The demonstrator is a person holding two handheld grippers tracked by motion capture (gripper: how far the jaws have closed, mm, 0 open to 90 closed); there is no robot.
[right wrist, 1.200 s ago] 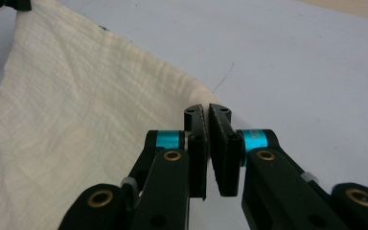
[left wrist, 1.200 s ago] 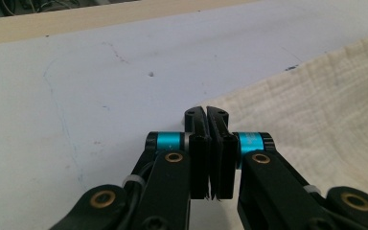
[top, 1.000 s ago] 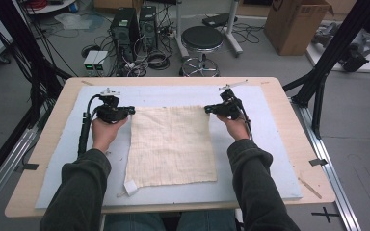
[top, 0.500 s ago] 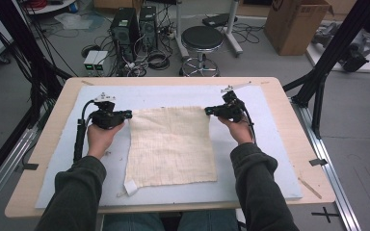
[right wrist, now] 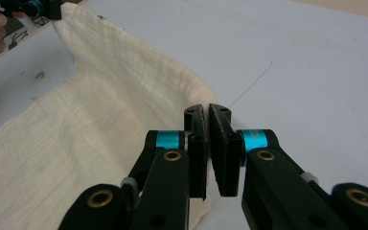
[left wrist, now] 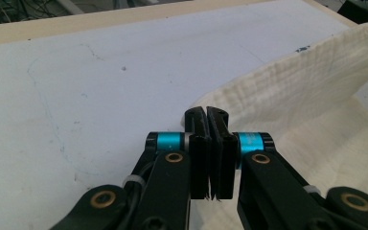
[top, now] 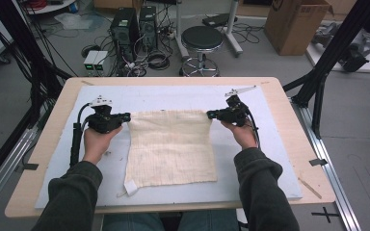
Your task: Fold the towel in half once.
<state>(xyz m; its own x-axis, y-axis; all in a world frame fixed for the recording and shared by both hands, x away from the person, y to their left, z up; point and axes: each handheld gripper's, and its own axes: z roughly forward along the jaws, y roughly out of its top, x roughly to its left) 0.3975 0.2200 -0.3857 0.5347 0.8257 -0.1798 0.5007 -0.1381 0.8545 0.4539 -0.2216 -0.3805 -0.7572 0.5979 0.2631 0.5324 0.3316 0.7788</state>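
Note:
A cream woven cloth (top: 171, 149) lies flat on the white mat (top: 173, 96), a small white tag at its near left corner. My left gripper (top: 124, 116) is shut on the cloth's far left corner, and my right gripper (top: 211, 114) is shut on the far right corner. In the left gripper view the jaws (left wrist: 206, 111) press together, and the cloth's (left wrist: 316, 96) raised far edge runs off to the right. In the right gripper view the jaws (right wrist: 206, 108) pinch the cloth (right wrist: 100, 110), whose lifted edge stretches toward the other gripper (right wrist: 28, 7).
The mat covers most of a wooden table (top: 294, 125), leaving bare mat left, right and beyond the cloth. Behind the table stand a black stool (top: 201, 41), computer towers (top: 135, 24) with cables and a cardboard box (top: 296, 24). Black frame poles (top: 325, 77) flank the table.
Both hands have shifted a little toward the person and slightly apart, drawing the cloth's far edge taut between them. Both grips stay closed on the corners.

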